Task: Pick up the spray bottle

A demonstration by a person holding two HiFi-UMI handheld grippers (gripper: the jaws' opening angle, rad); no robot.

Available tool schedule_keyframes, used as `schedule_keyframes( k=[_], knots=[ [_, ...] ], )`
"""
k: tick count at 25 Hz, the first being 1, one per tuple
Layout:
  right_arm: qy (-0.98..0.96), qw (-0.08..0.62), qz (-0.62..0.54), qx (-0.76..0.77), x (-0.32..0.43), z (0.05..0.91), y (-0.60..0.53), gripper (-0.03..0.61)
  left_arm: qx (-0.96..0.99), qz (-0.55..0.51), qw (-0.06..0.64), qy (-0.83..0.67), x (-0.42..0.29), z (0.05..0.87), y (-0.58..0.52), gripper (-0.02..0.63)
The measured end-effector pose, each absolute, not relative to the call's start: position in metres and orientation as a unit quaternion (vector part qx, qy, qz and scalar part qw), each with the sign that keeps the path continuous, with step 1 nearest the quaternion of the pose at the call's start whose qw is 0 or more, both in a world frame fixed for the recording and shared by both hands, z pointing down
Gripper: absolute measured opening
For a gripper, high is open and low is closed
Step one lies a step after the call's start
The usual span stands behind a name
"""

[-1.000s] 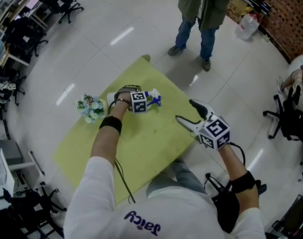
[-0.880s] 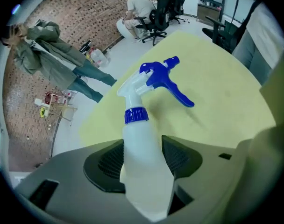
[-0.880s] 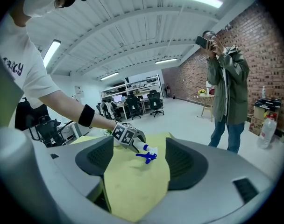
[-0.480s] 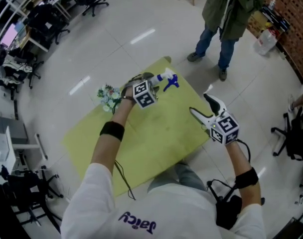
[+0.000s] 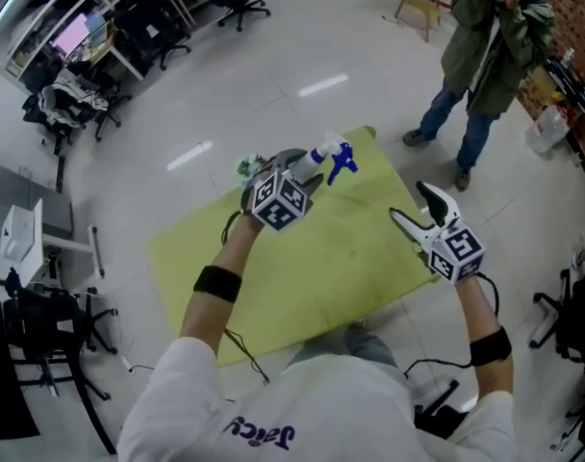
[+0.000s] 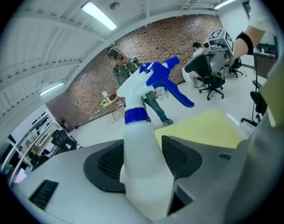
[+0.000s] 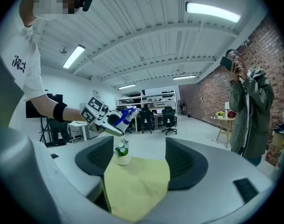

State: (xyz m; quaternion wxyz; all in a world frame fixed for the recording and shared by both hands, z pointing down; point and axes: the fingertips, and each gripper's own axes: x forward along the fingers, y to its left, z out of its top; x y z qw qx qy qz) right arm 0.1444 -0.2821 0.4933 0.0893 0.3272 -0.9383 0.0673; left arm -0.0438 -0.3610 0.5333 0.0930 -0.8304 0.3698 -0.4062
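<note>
**Bottle off the desk, held in my left claw**

My left claw [image 5: 305, 168] is clamped on the spray bottle [image 5: 329, 156]. In the left gripper view both pads press the white body from either side [image 6: 142, 143], with the blue collar and trigger head sticking out past the tips. A second ago the bottle lay low on the yellow desk [image 5: 302, 277], towards its far left, with the claw already on it. Now it hangs in the air above the desk's far edge, tilted, nozzle pointing far and right. The wrist has rolled too: the marker cube shows a different face to the head camera than it did before.

My right claw [image 5: 411, 204] stands wide open and holds nothing. It hovers over the right edge of the desk, much as it did a second ago, only a little higher. In its own view [image 7: 135, 164] I see just the desk top [image 7: 137, 181] between the jaws, and past it the pot of flowers [image 7: 122, 153].

Those flowers [image 5: 246, 167] sat in plain sight to the left of my left claw a second ago. From the head camera they are now mostly covered by the raised claw, with only a bit showing at its left.

A bystander [image 5: 485, 56] in a green coat stands on the floor beyond the far right corner of the desk, well apart from both claws.
</note>
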Motion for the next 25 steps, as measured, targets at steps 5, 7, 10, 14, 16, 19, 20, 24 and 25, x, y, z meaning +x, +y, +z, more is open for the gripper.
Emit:
schedule_keyframes(
  k=[5, 7, 10, 14, 16, 19, 20, 24, 25],
  knots=[
    [-0.956, 0.076, 0.058, 0.279, 0.117, 0.476, -0.267, 0.362, -0.820, -0.366, 0.073, 0.433, -0.087, 0.503, -0.318, 0.250],
    [-0.960, 0.054, 0.060, 0.270, 0.107, 0.463, -0.264, 0.362, -0.814, -0.351, 0.066, 0.459, -0.106, 0.493, -0.299, 0.250],
    [-0.964, 0.021, 0.056, 0.259, 0.090, 0.446, -0.264, 0.361, -0.801, -0.324, 0.059, 0.499, -0.133, 0.477, -0.275, 0.250],
    [-0.965, -0.022, 0.072, 0.250, 0.075, 0.430, -0.254, 0.361, -0.783, -0.281, 0.047, 0.553, -0.159, 0.459, -0.238, 0.250],
    [-0.965, -0.037, 0.076, 0.247, 0.067, 0.425, -0.248, 0.362, -0.774, -0.255, 0.038, 0.579, -0.172, 0.449, -0.219, 0.250],
    [-0.964, -0.050, 0.072, 0.251, 0.055, 0.422, -0.240, 0.361, -0.760, -0.205, 0.035, 0.616, -0.191, 0.436, -0.193, 0.250],
    [-0.963, -0.054, 0.069, 0.254, 0.050, 0.422, -0.237, 0.362, -0.757, -0.186, 0.034, 0.625, -0.197, 0.433, -0.184, 0.250],
    [-0.960, -0.065, 0.069, 0.263, 0.030, 0.423, -0.225, 0.361, -0.735, -0.135, 0.036, 0.664, -0.225, 0.427, -0.148, 0.250],
    [-0.960, -0.066, 0.069, 0.265, 0.027, 0.425, -0.223, 0.361, -0.728, -0.126, 0.037, 0.673, -0.230, 0.426, -0.141, 0.250]
  ],
)
